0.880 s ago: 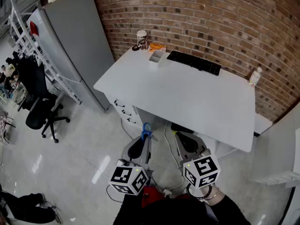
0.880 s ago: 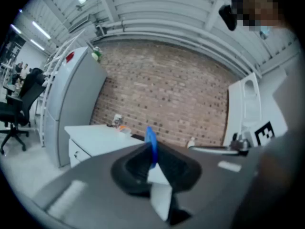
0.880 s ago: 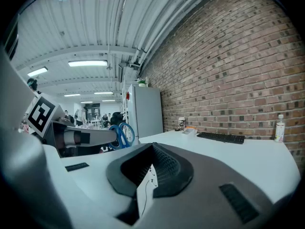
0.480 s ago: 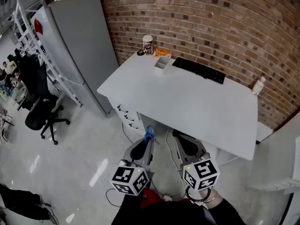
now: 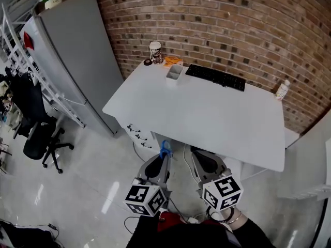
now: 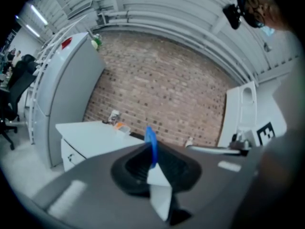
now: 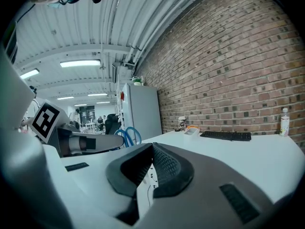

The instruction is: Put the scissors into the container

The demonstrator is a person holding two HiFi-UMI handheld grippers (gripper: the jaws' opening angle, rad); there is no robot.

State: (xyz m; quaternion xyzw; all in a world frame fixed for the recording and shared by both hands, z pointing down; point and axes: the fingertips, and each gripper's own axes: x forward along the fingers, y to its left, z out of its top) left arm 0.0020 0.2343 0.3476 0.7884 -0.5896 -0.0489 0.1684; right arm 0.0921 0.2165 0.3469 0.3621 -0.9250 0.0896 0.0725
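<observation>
My left gripper (image 5: 160, 160) is clamped on the blue scissors (image 5: 164, 149), well short of the desk (image 5: 207, 112). I should keep that grip firm and carry them level to the container (image 5: 174, 72) at its far edge. My right gripper (image 5: 202, 156) is closed on nothing.

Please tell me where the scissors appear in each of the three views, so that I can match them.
Head view: scissors low centre, blue handles sticking out of the left gripper.
Left gripper view: scissors at centre, clamped between its jaws.
Right gripper view: scissors left of centre, at the left gripper's tip.
Shared landmark: the white table.
</observation>
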